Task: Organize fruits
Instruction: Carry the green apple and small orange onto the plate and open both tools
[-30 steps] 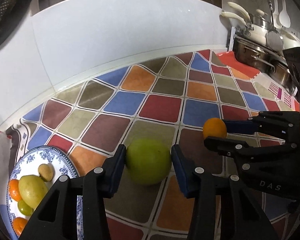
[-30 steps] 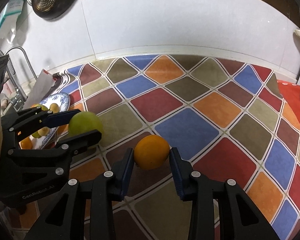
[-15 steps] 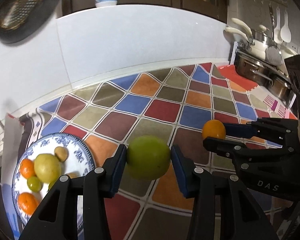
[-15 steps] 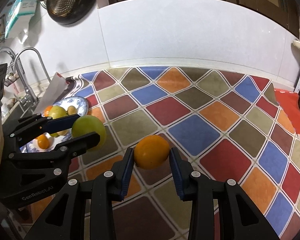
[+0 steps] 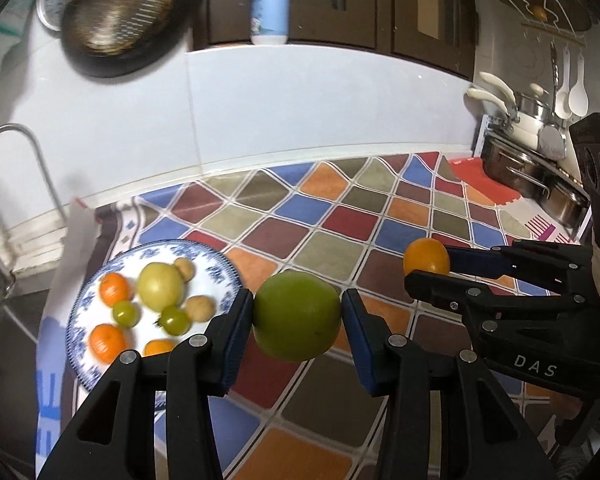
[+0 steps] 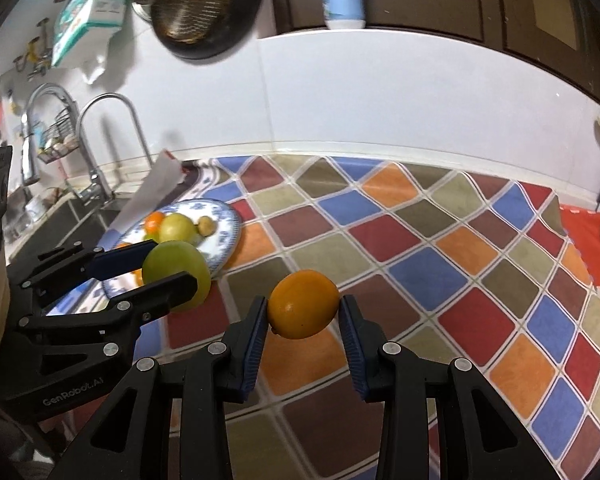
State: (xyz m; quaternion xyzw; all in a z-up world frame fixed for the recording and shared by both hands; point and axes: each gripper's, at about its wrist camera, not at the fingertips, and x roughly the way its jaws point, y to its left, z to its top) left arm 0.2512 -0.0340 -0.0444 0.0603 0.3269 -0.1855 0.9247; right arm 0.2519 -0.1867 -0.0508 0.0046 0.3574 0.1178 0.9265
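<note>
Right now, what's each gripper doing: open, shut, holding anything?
Left gripper: shut on the green apple, lifted off the counter.
Right gripper: shut on the orange, also lifted.

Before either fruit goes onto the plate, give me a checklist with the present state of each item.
1. Left gripper clamped on the green apple: ok.
2. Right gripper clamped on the orange: ok.
3. Both fruits lifted clear of the checkered mat: ok.
4. Blue-and-white plate in view and unobstructed: ok.
5. Free room on the plate for both: cannot tell; fruit already covers most of it.
6. The two grippers apart from each other: ok.
</note>
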